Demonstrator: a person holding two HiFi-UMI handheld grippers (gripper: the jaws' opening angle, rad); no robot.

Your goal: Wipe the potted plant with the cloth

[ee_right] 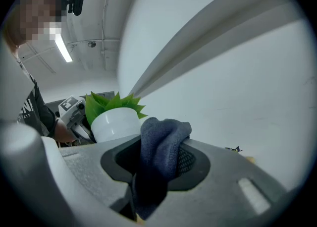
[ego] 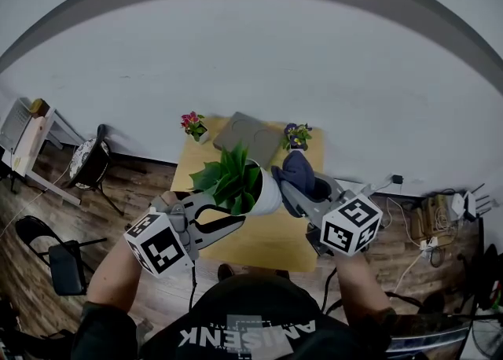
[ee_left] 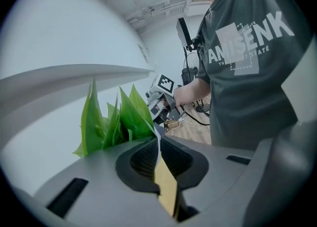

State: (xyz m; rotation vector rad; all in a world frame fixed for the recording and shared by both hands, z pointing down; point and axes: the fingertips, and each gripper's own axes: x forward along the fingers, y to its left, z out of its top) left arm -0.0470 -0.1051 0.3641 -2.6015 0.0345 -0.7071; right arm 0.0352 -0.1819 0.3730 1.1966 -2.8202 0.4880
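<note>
White pot rim [ee_left: 159,146] between jaws shows only in left gripper view.

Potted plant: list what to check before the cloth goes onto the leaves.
1. Grip of right tongs on the cloth: ok, clamped.
2. Grip of left tongs on the potted plant: ok, its thin white edge sits between them.
3. Contact of cloth with the leaves: not ok, it is beside the potted plant.
4. Base of potted plant on the table: cannot tell.
5. Free cloth beyond the right tongs for wiping: ok, a fold sticks out.
</note>
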